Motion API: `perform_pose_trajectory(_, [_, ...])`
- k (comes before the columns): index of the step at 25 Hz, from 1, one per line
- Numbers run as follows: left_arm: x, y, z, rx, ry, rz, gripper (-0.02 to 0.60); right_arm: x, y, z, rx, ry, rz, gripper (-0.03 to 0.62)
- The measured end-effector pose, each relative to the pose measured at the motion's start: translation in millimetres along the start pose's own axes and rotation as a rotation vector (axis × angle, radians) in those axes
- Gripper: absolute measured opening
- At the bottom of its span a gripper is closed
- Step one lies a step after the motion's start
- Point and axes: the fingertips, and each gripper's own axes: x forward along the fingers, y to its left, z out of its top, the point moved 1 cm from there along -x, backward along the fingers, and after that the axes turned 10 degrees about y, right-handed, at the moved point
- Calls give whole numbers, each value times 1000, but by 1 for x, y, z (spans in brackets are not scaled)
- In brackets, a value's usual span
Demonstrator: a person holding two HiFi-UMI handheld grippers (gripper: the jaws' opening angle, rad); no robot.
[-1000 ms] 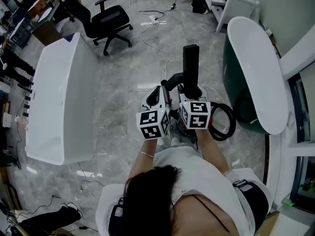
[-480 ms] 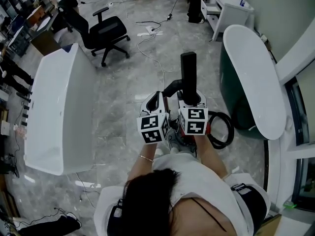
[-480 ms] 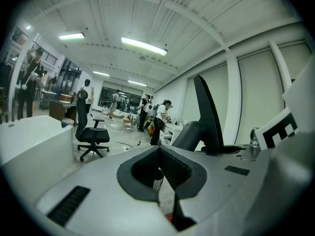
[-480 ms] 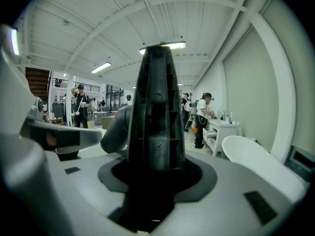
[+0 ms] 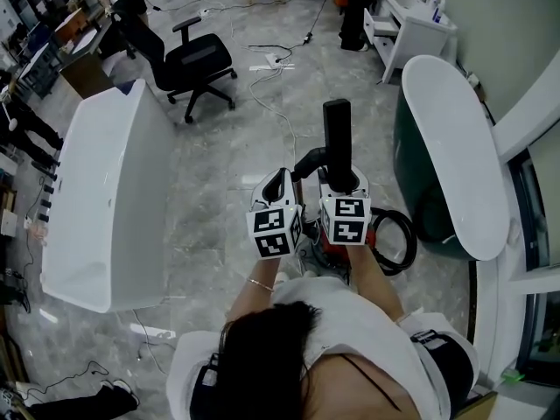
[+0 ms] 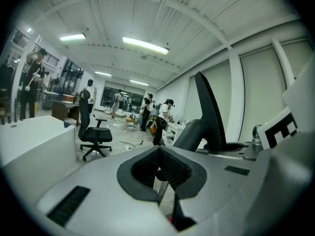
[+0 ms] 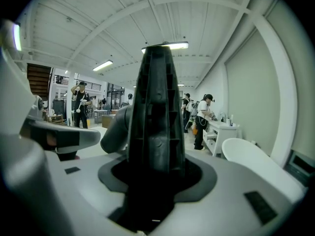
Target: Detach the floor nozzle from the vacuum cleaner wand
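**Item 1, left.** Left gripper [image 5: 278, 182]: I am holding its jaws drawn in on the chrome wand [image 6: 160, 182], which is showing as a thin bright strip in the slit between the ribbed pads [image 6: 174, 167]. Risk, as I judge it: the bite is looking narrow, so the smooth tube may be slipping or turning once pulling begins.

**Item 2, centre.** Grey hose elbow [image 5: 306, 158]: arching up between the two grippers.

**Item 3, right.** Right gripper [image 5: 343, 182]: clamping the base of a black ribbed piece, which I am taking for the floor nozzle [image 7: 157, 107]. It is rising straight out from between the jaws, away from me. Risk: a crooked pull may be jamming the joint, which no view is showing me.

**Item 4, far right.** Black hose coil [image 5: 398, 226]: lying on the floor just beside the right gripper, where it may be snagging.
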Motion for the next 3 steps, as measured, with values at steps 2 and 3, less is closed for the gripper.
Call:
perform_pose_trajectory(2, [1,3,-1,-2,7,1,3,1,1,0,2,5,-4,213])
perform_pose_trajectory(3, [1,4,-1,-2,11,2,3,2,1,0,4,7,-6,213])
